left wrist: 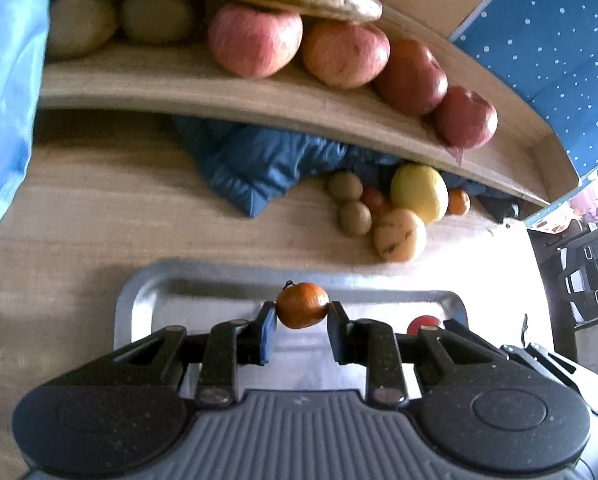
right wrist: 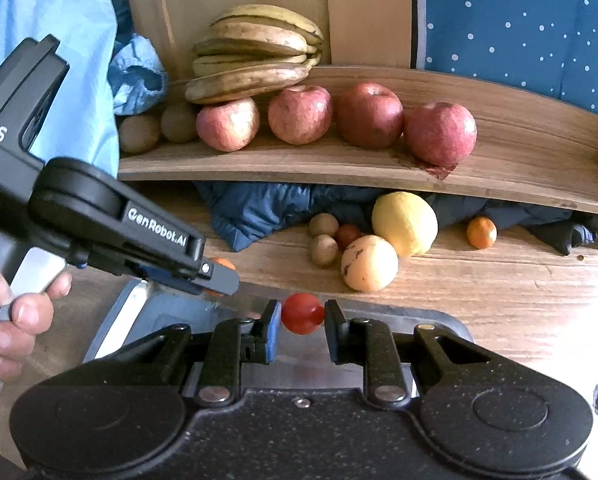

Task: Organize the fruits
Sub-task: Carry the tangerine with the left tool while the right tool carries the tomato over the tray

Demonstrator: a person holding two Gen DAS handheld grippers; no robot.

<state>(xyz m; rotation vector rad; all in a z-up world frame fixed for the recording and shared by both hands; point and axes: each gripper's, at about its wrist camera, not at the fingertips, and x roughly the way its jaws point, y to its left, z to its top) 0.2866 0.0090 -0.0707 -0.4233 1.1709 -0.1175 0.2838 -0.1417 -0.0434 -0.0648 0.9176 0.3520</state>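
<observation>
We see a small orange mandarin (left wrist: 302,305) pinched between the pads of the left tongs (left wrist: 301,322), held above the far edge of a metal tray (left wrist: 139,300) that sits on the wooden desk (left wrist: 79,208). The right tongs (right wrist: 301,326) are closed on a small red tomato (right wrist: 302,313), just over the same tray's far rim. In the right wrist view the left tongs reach in from the left, gripped by a person's hand (right wrist: 7,312), with the mandarin only partly visible behind their tips. Beyond the tray, loose fruit lies on the desk under a wooden shelf (right wrist: 339,168): a yellow lemon (right wrist: 405,222), a pale speckled round fruit (right wrist: 369,263) touching it, two brown kiwis (right wrist: 323,236), a small dark red fruit between them and the lemon, and another mandarin (right wrist: 481,233) apart to the right. A dark blue padded cloth (right wrist: 259,208) is bunched behind them. On the shelf stand four red apples (right wrist: 369,115) in a row, two more kiwis at the left end, and a bunch of spotted bananas (right wrist: 259,54) resting over the leftmost apple. A light blue sleeve (right wrist: 59,40) fills the left side.
</observation>
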